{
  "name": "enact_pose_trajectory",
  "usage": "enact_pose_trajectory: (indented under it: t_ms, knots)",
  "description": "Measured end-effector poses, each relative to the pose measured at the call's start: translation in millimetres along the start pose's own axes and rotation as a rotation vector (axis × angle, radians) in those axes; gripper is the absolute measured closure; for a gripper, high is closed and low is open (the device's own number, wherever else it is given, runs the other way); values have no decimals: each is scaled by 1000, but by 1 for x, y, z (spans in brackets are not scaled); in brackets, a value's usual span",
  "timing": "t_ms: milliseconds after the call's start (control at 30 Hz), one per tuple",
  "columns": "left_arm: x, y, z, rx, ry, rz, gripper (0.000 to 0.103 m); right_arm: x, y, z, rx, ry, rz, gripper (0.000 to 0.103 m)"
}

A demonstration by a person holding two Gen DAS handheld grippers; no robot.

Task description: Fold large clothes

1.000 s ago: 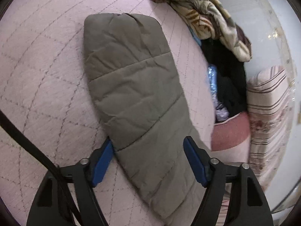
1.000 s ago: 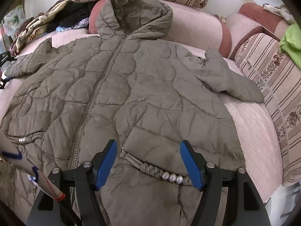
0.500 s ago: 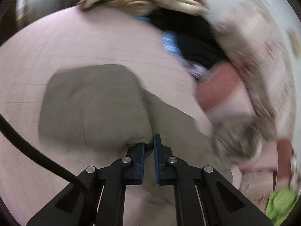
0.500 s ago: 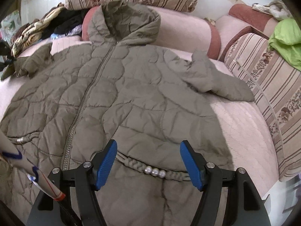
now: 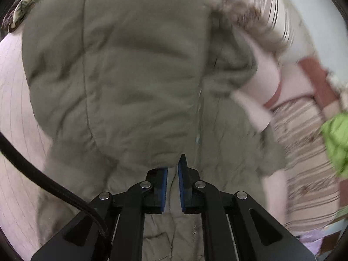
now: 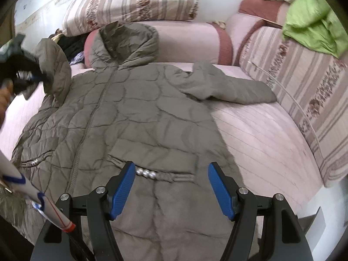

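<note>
A home sitting room: a low pink quilted sofa seat (image 6: 261, 130) with round pink bolsters banded in dark red (image 6: 187, 43), striped floral back cushions (image 6: 130, 2), a crumpled lime-green cloth (image 6: 315, 28) on one, and loose clothes heaped in the corner (image 6: 71, 45).

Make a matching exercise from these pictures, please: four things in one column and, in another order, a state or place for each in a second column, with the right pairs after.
Things
1. left claw
2. right claw
3. hood
4. green cloth

States or places
A. leaning against the pink bolster
B. open, above the coat's hem
C. on top of the striped cushion at the right
D. shut on the coat's sleeve, which is lifted

Pairs: 1-D, 2-B, 3-A, 4-C
</note>
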State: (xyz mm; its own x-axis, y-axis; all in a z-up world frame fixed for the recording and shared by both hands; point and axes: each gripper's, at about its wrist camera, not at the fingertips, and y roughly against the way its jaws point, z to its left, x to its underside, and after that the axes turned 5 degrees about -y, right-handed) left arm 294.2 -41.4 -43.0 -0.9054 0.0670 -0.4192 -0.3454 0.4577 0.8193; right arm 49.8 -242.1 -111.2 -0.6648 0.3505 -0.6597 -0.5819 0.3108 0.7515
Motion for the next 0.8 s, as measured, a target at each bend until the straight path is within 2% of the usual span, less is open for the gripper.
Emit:
enact_pose_trajectory:
  t_ms: [33, 100, 167, 233, 300, 367, 433, 533, 600, 700, 800]
  knots:
    - [11, -10, -8, -41, -12, 27, 94, 1, 2, -5, 0, -11, 2, 30]
    - [26, -18, -13, -77, -28, 52, 93, 1, 6, -16, 0, -34, 7, 29]
    - [38, -17, -18, -95, -45, 61, 75, 1, 8, -23, 0, -44, 8, 27]
    - [56, -7, -19, -111, -71, 49, 64, 0, 9, -28, 0, -48, 8, 25]
    - [71, 7, -19, -130, -115, 32, 59, -3, 7, -28, 0, -46, 13, 24]
    - [87, 22, -18, -139, -146, 11, 47, -8, 5, -24, -14, -43, 19, 24]
    - [103, 35, -13, -167, -163, -24, 41, -14, 2, -14, -32, -27, 16, 23]
    - [112, 40, -2, -239, -176, -56, 40, -27, -3, 12, -54, 33, -1, 19]
    - [115, 43, 10, -309, -195, -88, 40, -37, -8, 29, -60, 75, -14, 17]
    - [117, 40, 27, -460, -240, -146, 40, -55, -21, 54, -78, 122, -30, 14]
    - [119, 30, 49, -536, -247, -155, 40, -80, -43, 78, -96, 156, -45, 12]
